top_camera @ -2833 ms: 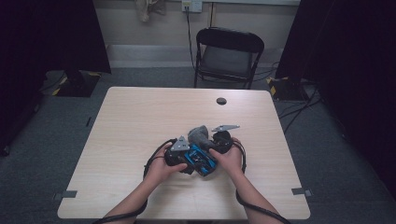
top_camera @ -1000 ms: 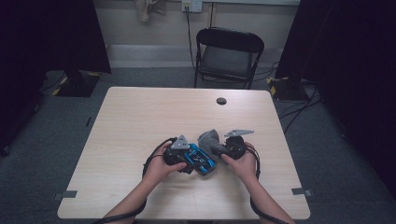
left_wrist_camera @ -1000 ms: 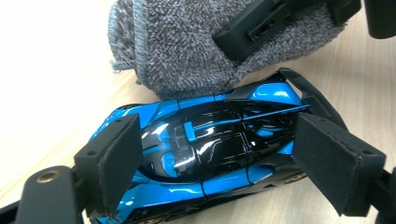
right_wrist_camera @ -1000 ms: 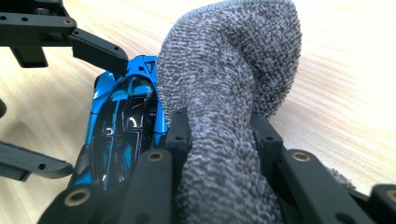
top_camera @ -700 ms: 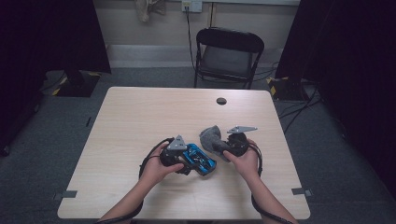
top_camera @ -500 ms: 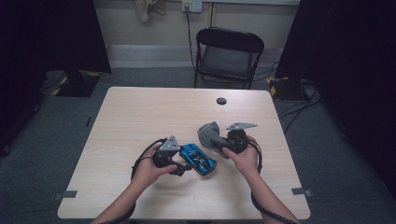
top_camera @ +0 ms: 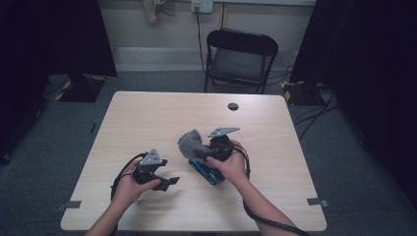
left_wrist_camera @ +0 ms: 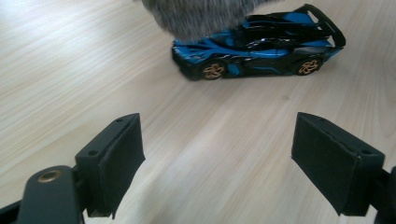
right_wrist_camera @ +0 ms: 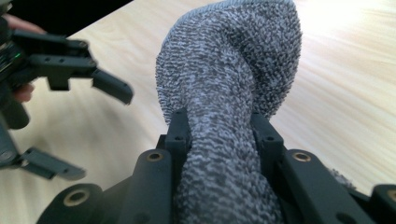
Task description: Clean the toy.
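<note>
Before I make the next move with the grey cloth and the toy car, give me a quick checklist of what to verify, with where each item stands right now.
1. Right gripper has the grey cloth clamped between its fingers: ok.
2. Cloth lifted off the table: ok, in the left gripper view it hangs over the car's front end.
3. Blue toy car upright on its wheels: ok.
4. Left gripper open and empty: ok.
5. Left gripper clear of the car: ok, bare table lies between them.
6. Black disc far from the work: ok.
</note>
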`<action>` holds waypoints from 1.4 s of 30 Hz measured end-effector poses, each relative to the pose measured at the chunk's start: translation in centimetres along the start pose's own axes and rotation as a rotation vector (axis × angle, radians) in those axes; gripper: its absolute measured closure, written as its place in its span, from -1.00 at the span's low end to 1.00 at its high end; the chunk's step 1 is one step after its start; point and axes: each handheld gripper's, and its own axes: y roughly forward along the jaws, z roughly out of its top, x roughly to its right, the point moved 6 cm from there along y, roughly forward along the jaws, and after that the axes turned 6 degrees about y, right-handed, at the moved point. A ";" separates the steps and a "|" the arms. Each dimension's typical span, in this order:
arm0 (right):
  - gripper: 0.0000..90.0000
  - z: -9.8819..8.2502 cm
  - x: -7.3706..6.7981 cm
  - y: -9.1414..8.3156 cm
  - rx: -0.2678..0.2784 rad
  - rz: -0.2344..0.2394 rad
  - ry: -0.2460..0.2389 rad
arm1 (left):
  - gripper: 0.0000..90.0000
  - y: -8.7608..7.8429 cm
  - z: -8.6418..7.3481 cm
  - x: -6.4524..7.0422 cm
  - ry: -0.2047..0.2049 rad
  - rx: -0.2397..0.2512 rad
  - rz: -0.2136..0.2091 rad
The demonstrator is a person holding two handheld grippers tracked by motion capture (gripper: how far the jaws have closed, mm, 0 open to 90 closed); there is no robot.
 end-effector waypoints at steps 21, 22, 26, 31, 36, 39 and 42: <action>0.40 -3.4 -5.1 4.9 -0.109 0.156 -0.106 | -0.63 -3.2 1.4 -3.1 -0.032 0.083 0.090; 0.40 -3.6 -5.1 4.9 -0.111 0.155 -0.109 | -0.63 -3.0 1.5 -3.1 -0.031 0.085 0.085; 0.39 -3.8 -4.9 4.7 -0.112 0.149 -0.110 | -0.64 -1.9 1.7 -3.1 -0.037 0.071 0.063; 0.38 -3.8 -4.8 4.5 -0.106 0.155 -0.113 | -0.57 -0.8 1.6 -2.7 -0.039 0.050 0.028; 0.34 -4.1 -4.5 4.4 -0.111 0.146 -0.115 | 0.14 -0.5 1.5 -2.5 -0.023 0.030 -0.009; 0.29 -4.3 -4.5 4.5 -0.115 0.147 -0.117 | 0.50 -0.6 1.3 -2.3 -0.015 0.010 -0.028; 0.18 -4.3 -4.6 4.5 -0.115 0.152 -0.125 | 0.66 -1.1 1.0 -2.3 -0.021 -0.005 -0.034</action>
